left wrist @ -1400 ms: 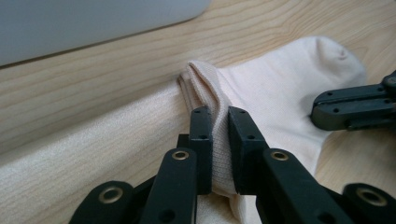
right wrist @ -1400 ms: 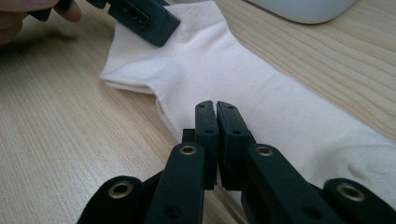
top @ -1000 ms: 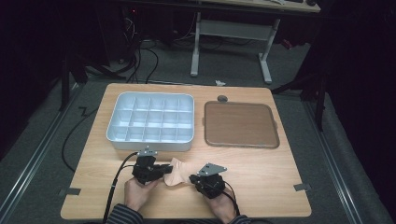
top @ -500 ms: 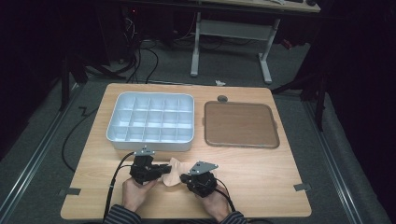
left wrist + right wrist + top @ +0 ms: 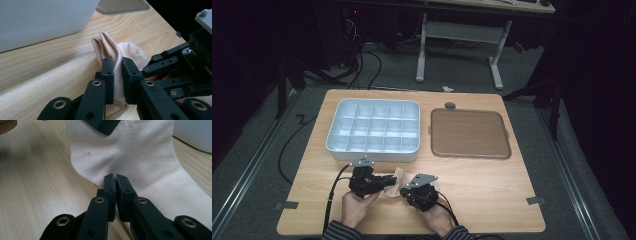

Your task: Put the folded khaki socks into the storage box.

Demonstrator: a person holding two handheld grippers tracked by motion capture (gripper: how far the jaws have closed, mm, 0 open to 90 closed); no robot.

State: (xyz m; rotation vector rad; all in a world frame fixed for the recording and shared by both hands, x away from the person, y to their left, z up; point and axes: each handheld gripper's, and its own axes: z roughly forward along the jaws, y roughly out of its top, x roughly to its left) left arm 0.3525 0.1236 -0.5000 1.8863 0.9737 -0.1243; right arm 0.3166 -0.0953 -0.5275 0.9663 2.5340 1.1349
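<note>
My left gripper [image 5: 117, 75] clamps the sock's cuff [image 5: 117, 82]; my right gripper [image 5: 116, 183] pinches its edge thinly, so tugging may slip it free.

A pale wooden table with rounded corners [image 5: 492, 200] carries a white plastic tray of small square compartments [image 5: 374, 150] at back left, a flat brown square lid [image 5: 469, 134] just beside it, and a cream knitted sock [image 5: 396, 180] near the front edge.
</note>
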